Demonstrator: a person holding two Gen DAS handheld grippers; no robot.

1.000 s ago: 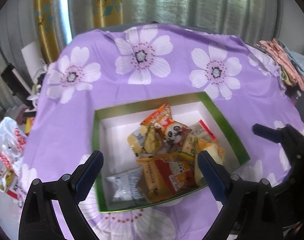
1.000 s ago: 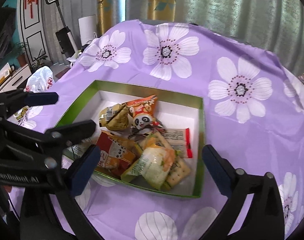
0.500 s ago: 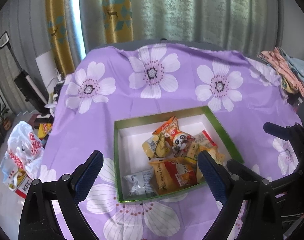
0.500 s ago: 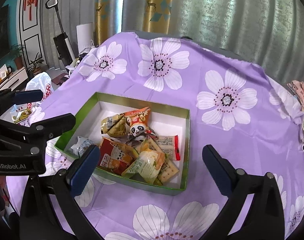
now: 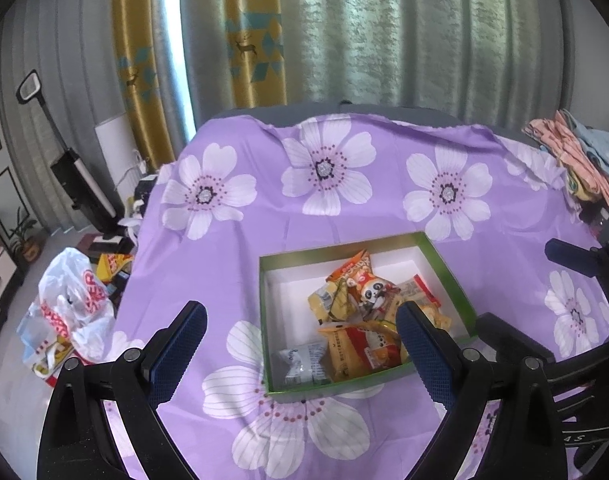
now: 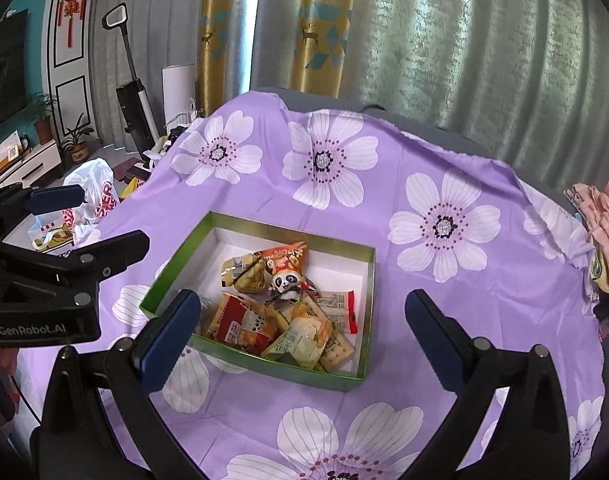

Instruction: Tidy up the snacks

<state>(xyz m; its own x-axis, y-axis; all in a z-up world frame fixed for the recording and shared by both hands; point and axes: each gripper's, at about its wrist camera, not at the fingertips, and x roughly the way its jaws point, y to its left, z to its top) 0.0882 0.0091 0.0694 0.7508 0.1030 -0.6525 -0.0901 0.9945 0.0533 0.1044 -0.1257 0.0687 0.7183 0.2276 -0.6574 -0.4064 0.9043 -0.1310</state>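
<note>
Snacks (image 6: 280, 304) lie heaped in the box (image 6: 260, 362), which sits on the flowered cloth (image 5: 264, 240) over the tabletop, and they crowd its near-right part while the far-left floor of the box is bare white. Both hand-held grippers hang above and short of the box, empty: the left hand-held gripper (image 5: 300, 346) has its jaws spread wide, and so does the right hand-held gripper (image 6: 302, 334). Trouble, as I judge it, would come from the heap itself: the packets overlap, so a pinch aimed at the panda packet (image 6: 284, 282) could catch a neighbour's edge and drag it over the low box wall. Crinkly wrappers may slip from the pads, and pushing on the box could shift it on the loose cloth.
</note>
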